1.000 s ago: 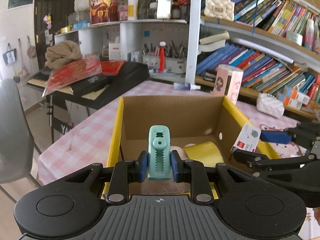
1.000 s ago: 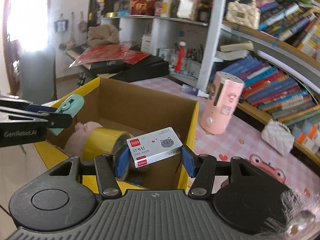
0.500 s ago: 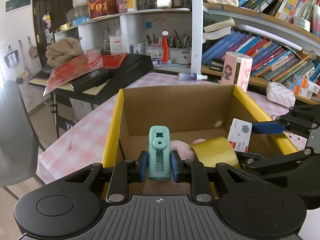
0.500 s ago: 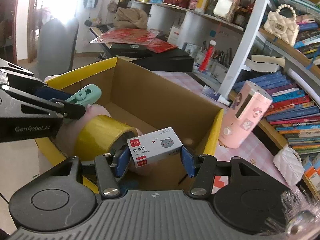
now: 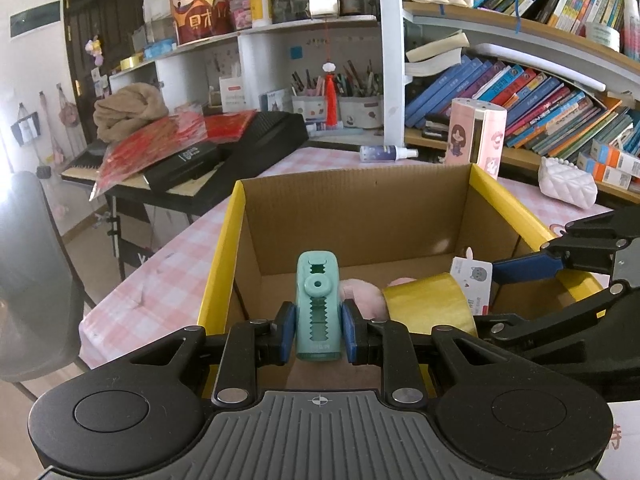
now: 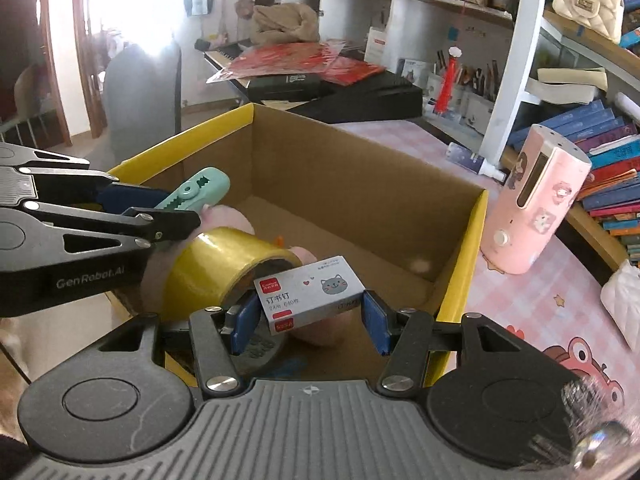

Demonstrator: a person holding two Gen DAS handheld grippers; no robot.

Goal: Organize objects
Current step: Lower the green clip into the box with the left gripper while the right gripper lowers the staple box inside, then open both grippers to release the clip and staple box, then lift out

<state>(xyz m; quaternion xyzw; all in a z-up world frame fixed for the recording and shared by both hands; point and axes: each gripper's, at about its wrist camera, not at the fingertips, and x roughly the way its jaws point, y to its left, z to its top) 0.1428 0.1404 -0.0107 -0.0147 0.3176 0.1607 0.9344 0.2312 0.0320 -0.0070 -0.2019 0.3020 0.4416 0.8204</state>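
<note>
The left gripper is pinching a teal clip upright between its blue pads, both pads pressed against the clip's sides. It is hanging over the near end of an open cardboard box with yellow edges.

The right gripper is holding a small white staple box with a grey cat face on it. The left pad is touching the staple box's end; a slight gap is showing at the right pad, so the jaws are looking partly spread around it. This staple box is sitting low inside the cardboard box, near its right wall.

Just beside the staple box, a roll of yellow tape is lying on its side, touching a pink soft toy on the box floor.

The box is resting on a pink checked tablecloth. A pink cylindrical gadget is standing just beyond the box's right wall, with bookshelves behind it.
</note>
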